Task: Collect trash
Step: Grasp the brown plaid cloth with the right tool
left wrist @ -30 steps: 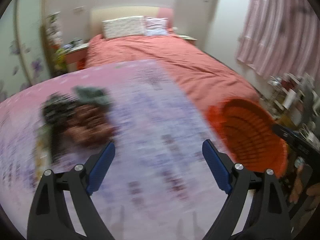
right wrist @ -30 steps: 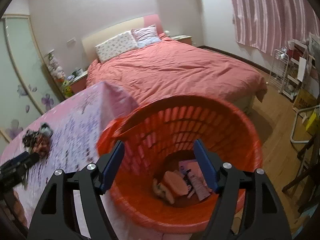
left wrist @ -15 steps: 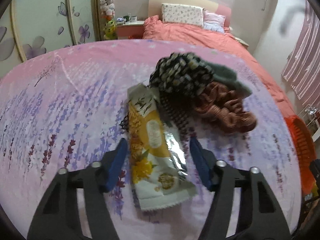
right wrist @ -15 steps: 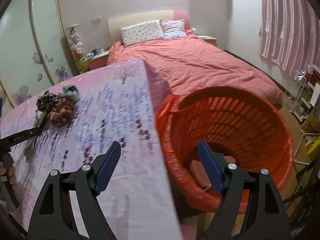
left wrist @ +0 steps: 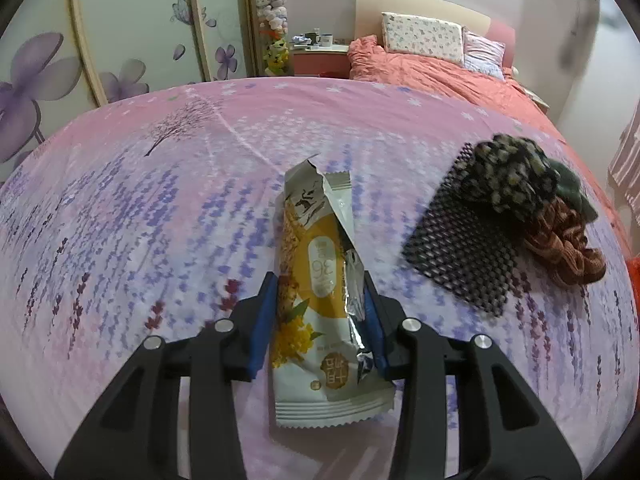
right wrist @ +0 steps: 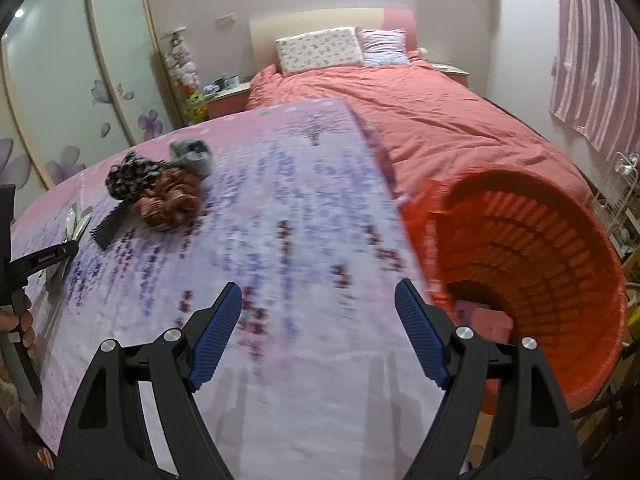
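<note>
Since the earlier frame the left gripper (left wrist: 320, 316) has swung off the basket side and come down over the snack wrapper (left wrist: 320, 288), its jaws just been closing, now snug on both edges of the wrapper's lower half, pads touching the foil. Wrapper lies lengthwise mid-frame on the lavender cloth (left wrist: 140, 220), torn end pointing away, so a side pinch suits it. Right of it: black mesh piece (left wrist: 460, 256) & scrunchies (left wrist: 560, 232), prob. not trash. Right gripper (right wrist: 320, 336) hangs wide open, nothing in it, over bare cloth. Far right of its view, orange basket (right wrist: 560, 240) beside the table edge; a pinkish packet shows at the bottom, rest hidden.
</note>
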Demonstrator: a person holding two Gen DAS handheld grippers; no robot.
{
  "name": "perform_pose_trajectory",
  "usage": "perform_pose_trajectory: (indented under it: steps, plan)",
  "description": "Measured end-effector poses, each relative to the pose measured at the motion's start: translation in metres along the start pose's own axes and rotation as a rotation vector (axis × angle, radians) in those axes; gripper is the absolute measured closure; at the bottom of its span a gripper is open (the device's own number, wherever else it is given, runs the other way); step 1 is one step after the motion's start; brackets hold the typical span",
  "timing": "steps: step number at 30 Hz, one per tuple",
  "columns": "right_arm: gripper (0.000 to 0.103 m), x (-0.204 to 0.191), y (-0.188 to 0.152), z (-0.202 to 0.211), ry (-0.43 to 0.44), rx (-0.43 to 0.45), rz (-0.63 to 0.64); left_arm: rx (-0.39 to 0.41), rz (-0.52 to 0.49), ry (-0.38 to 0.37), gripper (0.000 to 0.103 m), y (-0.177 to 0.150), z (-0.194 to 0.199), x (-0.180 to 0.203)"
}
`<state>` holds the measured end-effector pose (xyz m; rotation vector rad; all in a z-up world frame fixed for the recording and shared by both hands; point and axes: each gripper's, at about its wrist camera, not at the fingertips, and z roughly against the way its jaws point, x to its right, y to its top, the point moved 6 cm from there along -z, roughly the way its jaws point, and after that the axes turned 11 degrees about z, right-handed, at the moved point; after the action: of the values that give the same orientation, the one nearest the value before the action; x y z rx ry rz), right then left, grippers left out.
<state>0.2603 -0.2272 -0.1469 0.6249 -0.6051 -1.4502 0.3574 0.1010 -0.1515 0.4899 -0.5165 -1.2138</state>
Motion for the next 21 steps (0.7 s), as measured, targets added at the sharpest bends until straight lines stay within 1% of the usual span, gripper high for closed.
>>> perform_pose_trajectory:
  steps: [4, 8, 11, 14, 19, 20, 21]
  plan:
    - [0.026, -0.03, 0.01, -0.017, 0.042, -0.01, 0.024, -0.004, -0.015, -0.004, 0.059, 0.0, 0.0, 0.0]
    - [0.03, -0.063, 0.03, -0.036, 0.083, -0.007, 0.044, -0.008, -0.015, -0.013, 0.057, 0.002, -0.001, 0.005]
    - [0.032, -0.082, 0.049, -0.052, 0.097, -0.004, 0.041, -0.009, -0.018, -0.013, 0.056, 0.003, -0.002, 0.005]
    - [0.032, -0.095, 0.068, -0.069, 0.102, -0.008, 0.024, -0.009, -0.014, -0.018, 0.056, 0.002, -0.006, 0.006]
    - [0.031, -0.113, 0.084, -0.094, 0.113, -0.046, 0.024, -0.01, -0.013, -0.021, 0.055, 0.002, -0.007, 0.006]
    - [0.03, -0.114, 0.084, -0.095, 0.111, -0.047, 0.03, -0.01, -0.013, -0.021, 0.055, 0.002, -0.007, 0.006]
    - [0.026, -0.117, 0.086, -0.097, 0.112, -0.047, 0.037, -0.01, -0.012, -0.022, 0.055, 0.002, -0.006, 0.006]
